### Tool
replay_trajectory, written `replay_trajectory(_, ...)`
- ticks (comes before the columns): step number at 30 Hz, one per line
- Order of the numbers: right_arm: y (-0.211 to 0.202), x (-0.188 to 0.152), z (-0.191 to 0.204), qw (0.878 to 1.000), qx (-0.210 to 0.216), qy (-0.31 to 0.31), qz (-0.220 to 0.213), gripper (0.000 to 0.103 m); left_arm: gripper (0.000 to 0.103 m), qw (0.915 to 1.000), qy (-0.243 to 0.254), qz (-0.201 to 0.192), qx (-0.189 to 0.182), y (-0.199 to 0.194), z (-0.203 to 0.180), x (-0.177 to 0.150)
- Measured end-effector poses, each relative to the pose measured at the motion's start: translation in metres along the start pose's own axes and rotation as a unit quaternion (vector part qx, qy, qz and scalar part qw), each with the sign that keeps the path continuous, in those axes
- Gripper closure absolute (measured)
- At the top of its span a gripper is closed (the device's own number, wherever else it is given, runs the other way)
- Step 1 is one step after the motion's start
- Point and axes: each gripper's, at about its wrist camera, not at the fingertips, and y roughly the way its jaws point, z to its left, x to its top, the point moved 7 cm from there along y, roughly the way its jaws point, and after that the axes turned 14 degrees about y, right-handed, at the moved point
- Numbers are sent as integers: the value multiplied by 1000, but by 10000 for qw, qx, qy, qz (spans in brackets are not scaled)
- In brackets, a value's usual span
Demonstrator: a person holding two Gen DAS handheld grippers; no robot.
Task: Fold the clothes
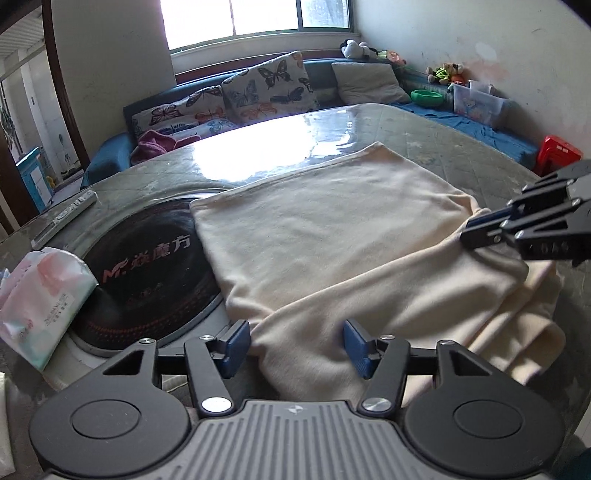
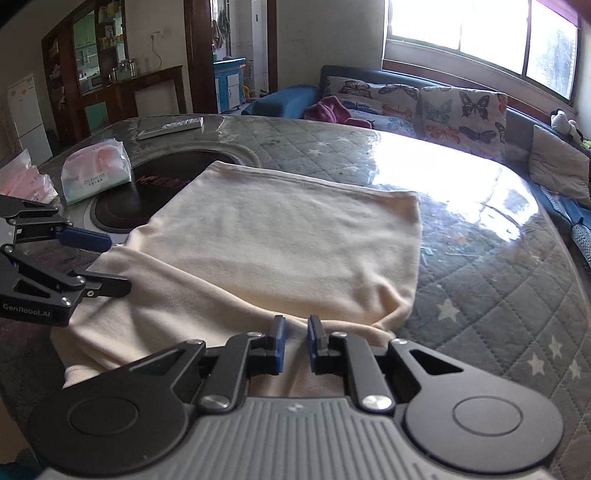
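Two wrist views, one cream cloth (image 1: 332, 229) lying half-folded on a quilted table (image 1: 424, 125) under clear glossy film. Left view: left gripper (image 1: 295, 343), jaws wide apart, straddles the bunched near edge of the cloth without pinching it; right gripper (image 1: 480, 230) enters at far right, its tips together, though whether cloth lies between them cannot be told. Only this view shows the blue bench (image 1: 461, 122) with toys (image 1: 445, 74) and a red stool (image 1: 559, 151). Right view: right gripper (image 2: 296, 343), jaws narrowly apart over the cloth's near hem; left gripper (image 2: 99, 262) at left, fingers spread. Only this view shows a cabinet (image 2: 122, 85) and fridge (image 2: 26, 110). Both show a tissue pack (image 2: 96, 173), a remote (image 2: 171, 127), a black cooktop (image 1: 147, 258) partly under the cloth, butterfly cushions (image 2: 461, 110) and a bright window (image 2: 480, 26).
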Motion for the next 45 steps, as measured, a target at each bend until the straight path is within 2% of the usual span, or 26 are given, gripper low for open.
replay_trajectory(3,-12,0,8,9997,72,-181,-114,89,43,10000,16,-45,44,-9,1,2)
replay_trajectory(7,-15,-9,22,9988,224,-431,-82,85,43,9997,65,-204,-79,-17,-9,8)
replay_trajectory(10,-10,-21,28,9980,264,-574,73,85,43,9993,315,-114,-158,-13,-24,3)
replay_trajectory(16,-20,-27,35,9960,199,-876,-21,84,41,9980,559,-208,-230,-22,-36,2)
replay_trajectory(22,-18,-35,36,9947,140,-1019,29,84,36,9951,885,-306,-328,-34,-49,0)
replay_trajectory(24,-23,-34,35,9949,172,-994,-17,83,28,9924,1103,-380,-401,-41,-56,-5)
replay_trajectory(25,-26,-33,34,9949,183,-994,-36,81,25,9906,1227,-420,-431,-45,-59,-7)
replay_trajectory(26,-29,-33,33,9948,186,-1003,-51,74,21,9887,1351,-460,-461,-49,-63,-9)
replay_trajectory(28,-33,-32,30,9944,179,-1038,-84,67,18,9846,1587,-528,-501,-55,-70,-14)
replay_trajectory(31,-41,-35,24,9931,103,-1160,-144,67,17,9804,1799,-568,-560,-57,-78,-21)
replay_trajectory(37,-62,-48,9,9890,-59,-1463,-216,57,17,9737,2127,-617,-526,-48,-91,-27)
replay_trajectory(42,-75,-68,10,9763,-124,-2141,-275,49,20,9646,2488,-737,-475,-49,-101,-29)
replay_trajectory(43,-77,-73,12,9727,-125,-2298,-287,45,22,9629,2556,-740,-450,-47,-103,-29)
replay_trajectory(45,-80,-82,15,9647,-125,-2612,-311,41,32,9602,2643,-778,-461,-44,-105,-28)
